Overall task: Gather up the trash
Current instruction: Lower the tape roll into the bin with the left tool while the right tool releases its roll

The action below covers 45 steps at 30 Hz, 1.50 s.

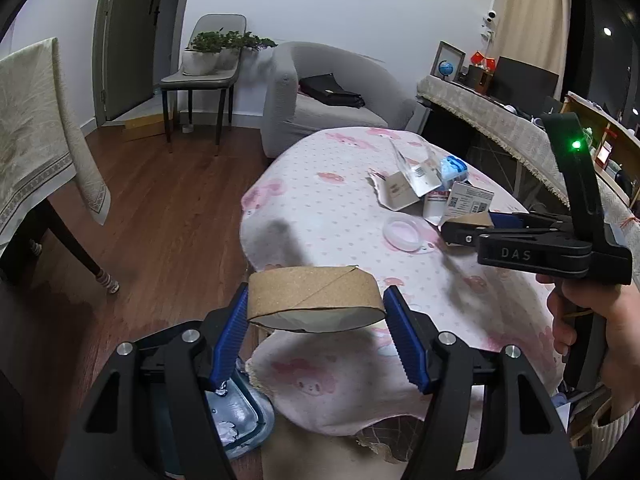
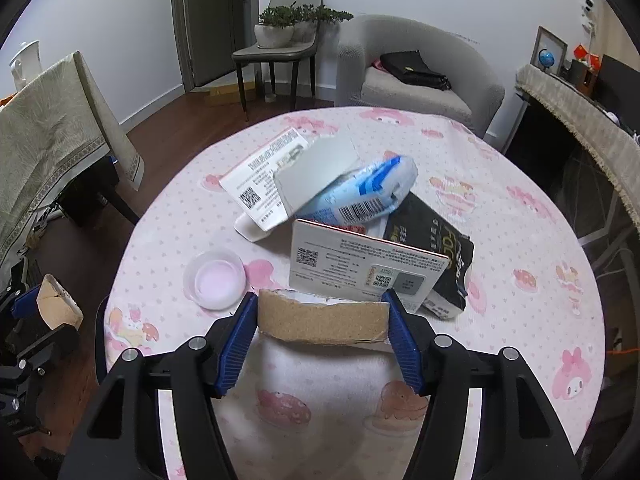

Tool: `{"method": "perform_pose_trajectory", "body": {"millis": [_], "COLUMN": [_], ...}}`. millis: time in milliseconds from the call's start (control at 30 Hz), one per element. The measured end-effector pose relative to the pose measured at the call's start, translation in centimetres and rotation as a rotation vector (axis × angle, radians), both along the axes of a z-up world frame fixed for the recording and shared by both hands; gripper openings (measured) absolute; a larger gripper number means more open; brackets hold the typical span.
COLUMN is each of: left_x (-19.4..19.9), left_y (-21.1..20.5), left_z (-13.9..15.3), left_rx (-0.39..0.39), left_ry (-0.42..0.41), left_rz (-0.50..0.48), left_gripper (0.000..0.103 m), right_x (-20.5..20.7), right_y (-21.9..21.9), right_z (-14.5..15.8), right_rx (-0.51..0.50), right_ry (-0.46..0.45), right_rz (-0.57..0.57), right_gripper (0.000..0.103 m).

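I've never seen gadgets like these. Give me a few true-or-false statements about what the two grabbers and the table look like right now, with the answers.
1. The left gripper holds a brown cardboard ring between its blue fingers. True.
2. The right gripper is empty. False: it grips a torn cardboard strip.
3. A clear plastic lid lies on the pink tablecloth, left of the pile of packaging. True.
4. The blue-and-white wrapper lies flat on the floor. False: it sits in the pile on the table, with a grey carton over one end.
5. The grey armchair is bare. False: a black bag lies on its seat.
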State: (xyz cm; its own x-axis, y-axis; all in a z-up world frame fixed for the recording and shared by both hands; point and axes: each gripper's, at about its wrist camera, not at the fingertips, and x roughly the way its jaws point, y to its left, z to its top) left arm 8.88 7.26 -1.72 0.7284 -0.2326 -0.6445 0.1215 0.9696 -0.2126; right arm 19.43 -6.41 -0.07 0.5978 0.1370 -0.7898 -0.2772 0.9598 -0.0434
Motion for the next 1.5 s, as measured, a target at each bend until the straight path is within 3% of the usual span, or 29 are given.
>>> {"method": "perform_pose_trajectory", "body": {"millis": [333,567,733,1233,1500], "left_x": [-0.7,-1.2,-1.4,-2.4,-3.4], "left_y": [2.4,4.9,7.0,11.7,13.6], "left_z": [-0.1,-1.0,-2.5,-8.6,-9.2], "left_rx": [0.012,0.014,0.013,0.031,0.029], "left_ry": [0.001,0.021,0.068,0.242,0.255], "left_rz": [0.038,0.067,0.093,0.137,0.144], "left_gripper": [0.069,0.069,0.069,0.071,0.074], "right_x": [-0.8,-0.9,-1.5,-3.5,-3.8], "right_y": [1.9,4.3,6.9,14.7,18.1], "right_z": [1.8,2.0,2.2,1.7,0.7], "right_rx": [0.054,0.103,0.152,0.171,0.176], "right_ry": [-0.059,-0.052,-0.051,-0.032,-0.003], "right_rz": [0.070,0.121,0.191,0.355,0.399], "right_gripper": [0.064,0.064,0.064,0.064,0.064]}}
